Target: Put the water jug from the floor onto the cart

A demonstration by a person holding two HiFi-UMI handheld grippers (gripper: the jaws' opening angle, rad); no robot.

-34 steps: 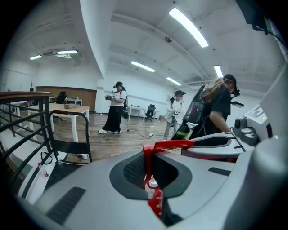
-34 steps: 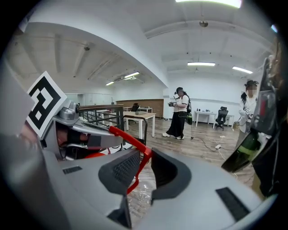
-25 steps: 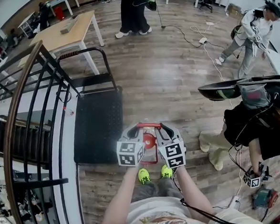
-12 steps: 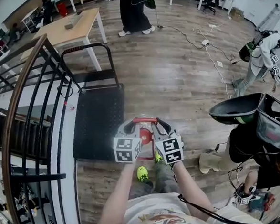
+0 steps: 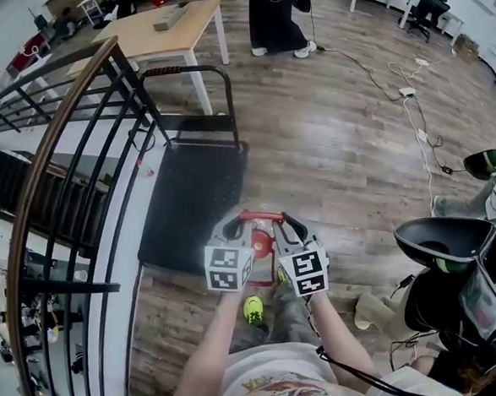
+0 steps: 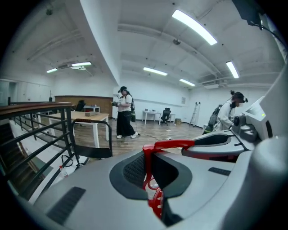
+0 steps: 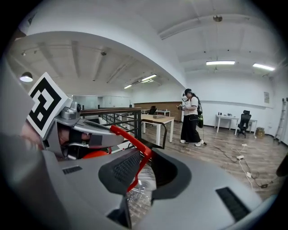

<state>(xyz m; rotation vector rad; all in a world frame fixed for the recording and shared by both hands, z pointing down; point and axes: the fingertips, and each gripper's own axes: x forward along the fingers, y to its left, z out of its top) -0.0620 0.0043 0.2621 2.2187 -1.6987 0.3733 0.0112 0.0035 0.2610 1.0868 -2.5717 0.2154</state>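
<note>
Left gripper (image 5: pixel 232 230) and right gripper (image 5: pixel 291 226) each pinch the red handle (image 5: pixel 260 215) of the water jug (image 5: pixel 263 249), hanging just beside the near corner of the cart (image 5: pixel 189 197); only the right gripper view shows its clear body (image 7: pixel 140 188); railing (image 5: pixel 59 155) hems that cart's left, open floor (image 5: pixel 337 144) lies right and beyond.
</note>
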